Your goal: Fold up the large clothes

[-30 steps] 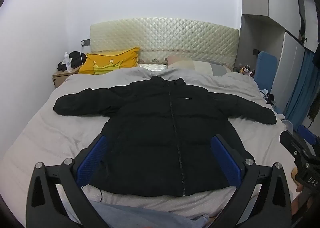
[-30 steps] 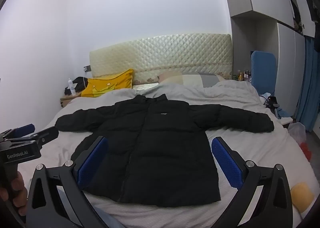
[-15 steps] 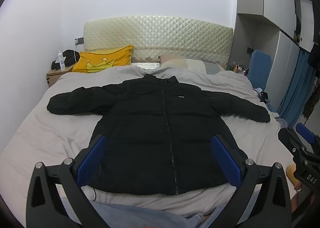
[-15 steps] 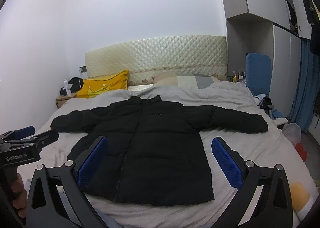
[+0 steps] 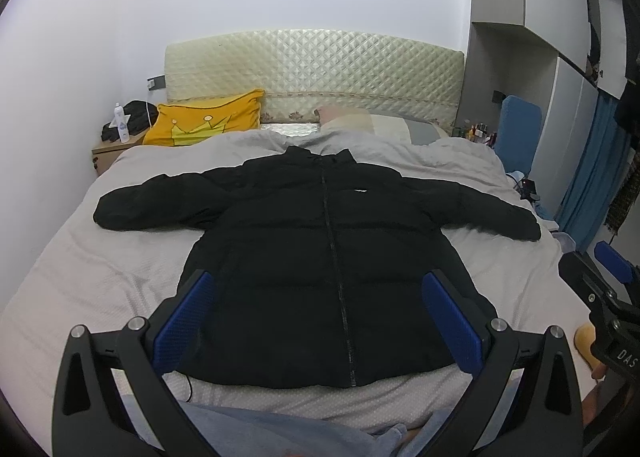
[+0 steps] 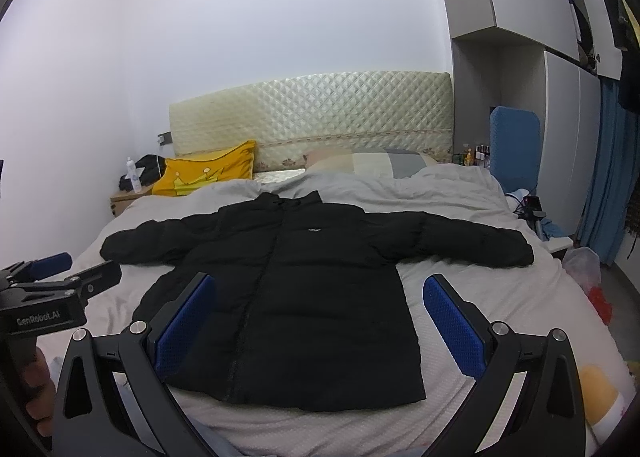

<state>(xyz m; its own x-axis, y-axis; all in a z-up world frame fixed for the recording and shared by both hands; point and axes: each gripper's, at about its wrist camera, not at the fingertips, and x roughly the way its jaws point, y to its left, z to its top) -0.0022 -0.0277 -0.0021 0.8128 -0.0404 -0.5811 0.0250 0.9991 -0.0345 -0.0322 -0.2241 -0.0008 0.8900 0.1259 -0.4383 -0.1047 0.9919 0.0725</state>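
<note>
Lying flat and zipped on the grey bed [image 5: 100, 281], front up, the black puffer jacket [image 5: 320, 257] spreads both sleeves outward, its collar toward the quilted headboard [image 5: 316, 77]. At left sits a yellow pillow [image 5: 208, 123]. The left gripper [image 5: 320, 321] hovers wide open and empty above the hem; the right gripper [image 6: 320, 321] likewise gapes, empty.

1 jacket [image 5: 320, 257], 2 pillows [image 5: 208, 123], 1 bottle [image 5: 120, 123]

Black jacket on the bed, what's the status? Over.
Left gripper and right gripper both open, empty, above the bed's near edge. Black jacket flat on the bed, zipped, sleeves spread, unfolded. Nothing lying on it.
</note>
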